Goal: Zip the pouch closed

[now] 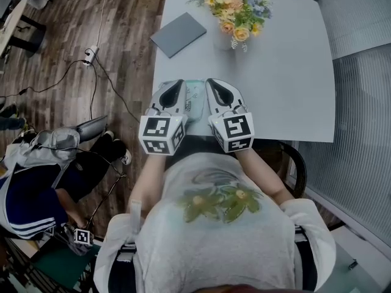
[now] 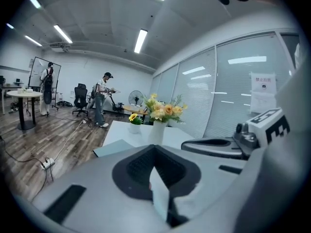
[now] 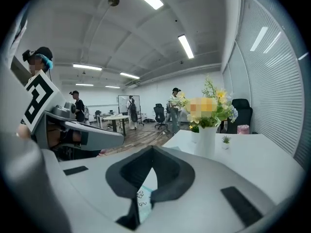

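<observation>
A pale mint pouch hangs between my two grippers, above the near edge of the white table. In the head view only a small strip of it shows between them. My left gripper is shut on the pouch's left edge. That edge stands as a pale fold in the closed jaws of the left gripper. My right gripper is shut on the pouch's right edge. There a teal printed corner is pinched in the right gripper. The zipper is hidden.
A white vase of yellow flowers and a flat grey case sit farther back on the table. A power strip with cables lies on the wood floor at left. Someone sits low at the left.
</observation>
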`<state>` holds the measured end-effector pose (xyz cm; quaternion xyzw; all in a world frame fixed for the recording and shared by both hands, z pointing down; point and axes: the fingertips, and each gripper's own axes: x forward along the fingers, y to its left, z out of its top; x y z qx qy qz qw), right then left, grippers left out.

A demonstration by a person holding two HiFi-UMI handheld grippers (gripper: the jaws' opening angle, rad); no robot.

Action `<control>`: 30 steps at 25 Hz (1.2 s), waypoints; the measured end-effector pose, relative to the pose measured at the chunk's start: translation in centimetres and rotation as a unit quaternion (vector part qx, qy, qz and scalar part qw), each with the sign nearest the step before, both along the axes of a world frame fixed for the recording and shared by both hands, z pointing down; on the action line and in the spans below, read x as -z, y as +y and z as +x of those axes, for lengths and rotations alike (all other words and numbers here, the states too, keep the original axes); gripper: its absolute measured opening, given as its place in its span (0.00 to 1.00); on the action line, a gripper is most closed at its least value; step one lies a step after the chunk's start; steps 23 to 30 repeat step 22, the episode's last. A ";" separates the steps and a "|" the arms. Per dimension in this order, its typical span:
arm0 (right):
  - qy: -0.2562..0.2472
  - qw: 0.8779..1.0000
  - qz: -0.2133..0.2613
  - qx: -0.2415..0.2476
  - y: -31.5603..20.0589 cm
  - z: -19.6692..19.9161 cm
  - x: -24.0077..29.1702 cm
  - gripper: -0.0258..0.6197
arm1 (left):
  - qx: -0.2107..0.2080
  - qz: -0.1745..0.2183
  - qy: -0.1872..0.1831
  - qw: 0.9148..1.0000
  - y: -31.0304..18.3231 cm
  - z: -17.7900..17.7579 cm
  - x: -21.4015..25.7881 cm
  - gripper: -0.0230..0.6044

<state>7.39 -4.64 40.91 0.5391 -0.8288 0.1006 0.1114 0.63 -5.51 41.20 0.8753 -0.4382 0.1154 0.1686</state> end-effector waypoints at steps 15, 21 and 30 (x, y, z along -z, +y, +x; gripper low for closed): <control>-0.014 1.000 -0.010 -0.015 1.5 0.9 0.4 0.07 | -0.004 0.014 -0.014 1.000 0.9 0.5 0.5 0.04; -0.010 1.000 -0.018 -0.019 2.1 1.2 -0.2 0.07 | -0.005 0.008 -0.013 1.000 1.3 0.4 0.4 0.04; -0.011 1.000 -0.019 -0.020 2.2 1.2 -0.3 0.07 | -0.004 0.007 -0.013 1.000 1.4 0.3 0.3 0.04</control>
